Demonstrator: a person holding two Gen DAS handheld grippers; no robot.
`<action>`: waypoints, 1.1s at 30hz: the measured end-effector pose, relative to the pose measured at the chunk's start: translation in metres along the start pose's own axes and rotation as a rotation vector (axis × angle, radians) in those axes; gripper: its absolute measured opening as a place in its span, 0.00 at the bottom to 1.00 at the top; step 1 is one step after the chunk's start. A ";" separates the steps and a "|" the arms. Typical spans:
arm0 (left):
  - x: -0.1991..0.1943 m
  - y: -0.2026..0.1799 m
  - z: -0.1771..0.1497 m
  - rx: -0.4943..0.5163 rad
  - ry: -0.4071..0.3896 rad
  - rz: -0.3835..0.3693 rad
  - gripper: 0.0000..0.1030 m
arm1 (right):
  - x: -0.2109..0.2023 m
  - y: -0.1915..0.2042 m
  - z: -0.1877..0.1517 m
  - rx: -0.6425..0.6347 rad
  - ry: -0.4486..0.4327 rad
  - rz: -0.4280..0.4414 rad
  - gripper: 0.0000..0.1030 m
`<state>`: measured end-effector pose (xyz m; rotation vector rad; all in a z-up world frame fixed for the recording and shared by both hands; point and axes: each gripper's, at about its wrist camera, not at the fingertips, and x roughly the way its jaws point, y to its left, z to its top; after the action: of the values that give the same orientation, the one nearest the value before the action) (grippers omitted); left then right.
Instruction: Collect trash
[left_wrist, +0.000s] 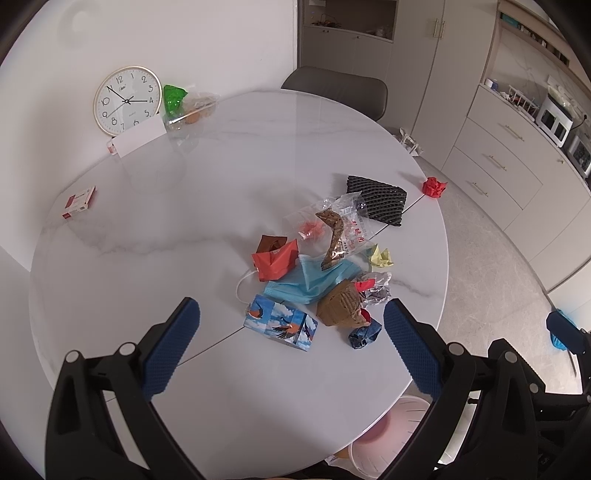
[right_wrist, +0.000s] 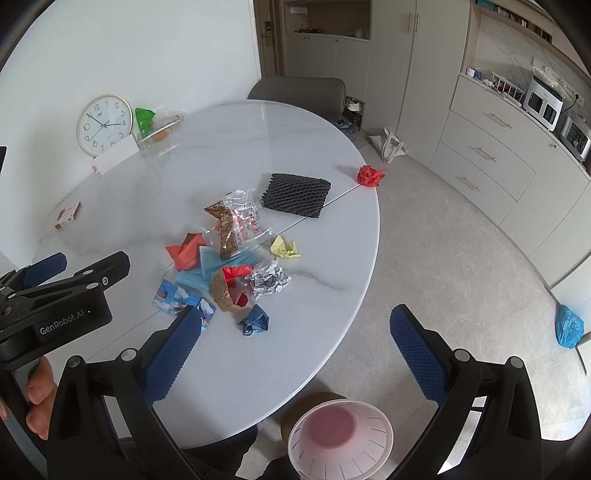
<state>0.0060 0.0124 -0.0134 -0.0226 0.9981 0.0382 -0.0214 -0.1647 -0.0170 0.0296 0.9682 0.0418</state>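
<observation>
A heap of trash lies near the middle of the round white marble table (left_wrist: 155, 206): a blue face mask (left_wrist: 314, 282), a red folded paper (left_wrist: 275, 260), a bird-printed box (left_wrist: 280, 325), a brown cardboard scrap (left_wrist: 341, 306), crumpled foil (right_wrist: 269, 282), a dark blue wad (right_wrist: 255, 320), a yellow wad (right_wrist: 284, 248) and a clear snack bag (left_wrist: 338, 229) with red print too small to read; a black foam net (left_wrist: 376, 199) lies just beyond, and a red paper ball (left_wrist: 434, 187) sits apart at the table's edge. Below the near rim stands a pink-bottomed white bin (right_wrist: 340, 435). The left gripper (left_wrist: 291, 347), marked "GenRobot.AI", and the right gripper (right_wrist: 291, 354) both hover with fingers spread wide, holding nothing, while a wall clock (left_wrist: 127, 99) leans at the back.
</observation>
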 end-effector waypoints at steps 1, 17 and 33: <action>0.001 0.002 -0.001 0.001 0.000 -0.001 0.93 | 0.001 0.000 -0.001 0.003 0.001 0.005 0.98; 0.071 0.068 -0.036 0.062 0.043 -0.031 0.93 | 0.115 0.017 -0.047 -0.015 0.126 0.147 0.90; 0.140 0.065 -0.047 0.222 0.150 -0.131 0.93 | 0.202 0.035 -0.052 0.005 0.217 0.143 0.55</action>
<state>0.0397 0.0788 -0.1562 0.1137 1.1440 -0.1969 0.0492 -0.1195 -0.2110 0.1004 1.1817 0.1777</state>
